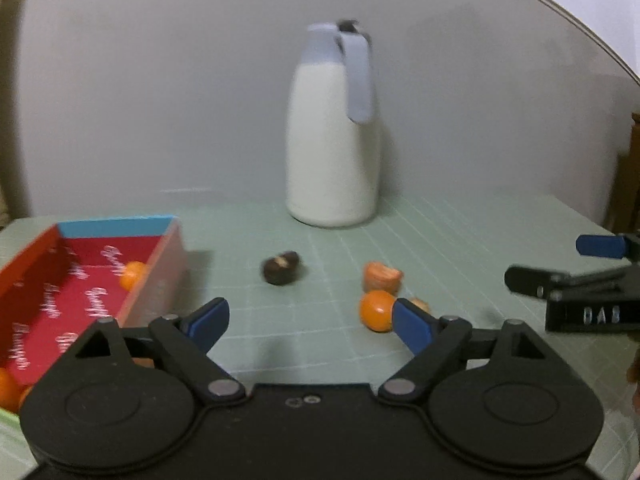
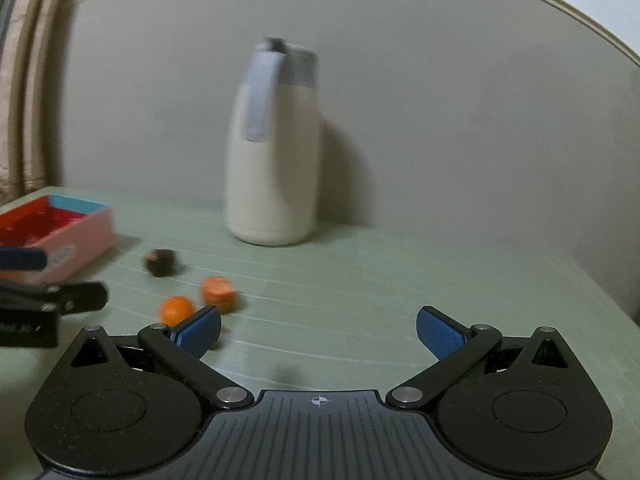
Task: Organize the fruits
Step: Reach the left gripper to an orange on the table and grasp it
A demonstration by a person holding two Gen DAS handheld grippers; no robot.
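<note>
A red box (image 1: 48,280) with a blue far wall sits at the left and holds a small orange fruit (image 1: 133,274); more orange fruit (image 1: 8,390) shows at its near end. On the green mat lie a dark brown fruit (image 1: 281,267), a cut orange piece (image 1: 381,275) and a round orange fruit (image 1: 376,311). My left gripper (image 1: 310,322) is open and empty above the mat, its right finger beside the round orange. My right gripper (image 2: 319,330) is open and empty; the round orange (image 2: 176,308), cut piece (image 2: 218,289) and dark fruit (image 2: 160,262) lie to its left.
A tall white jug (image 1: 332,136) with a grey lid and handle stands at the back by the wall, also in the right wrist view (image 2: 272,148). The red box (image 2: 60,232) is at the far left there. The green mat (image 2: 400,280) stretches right.
</note>
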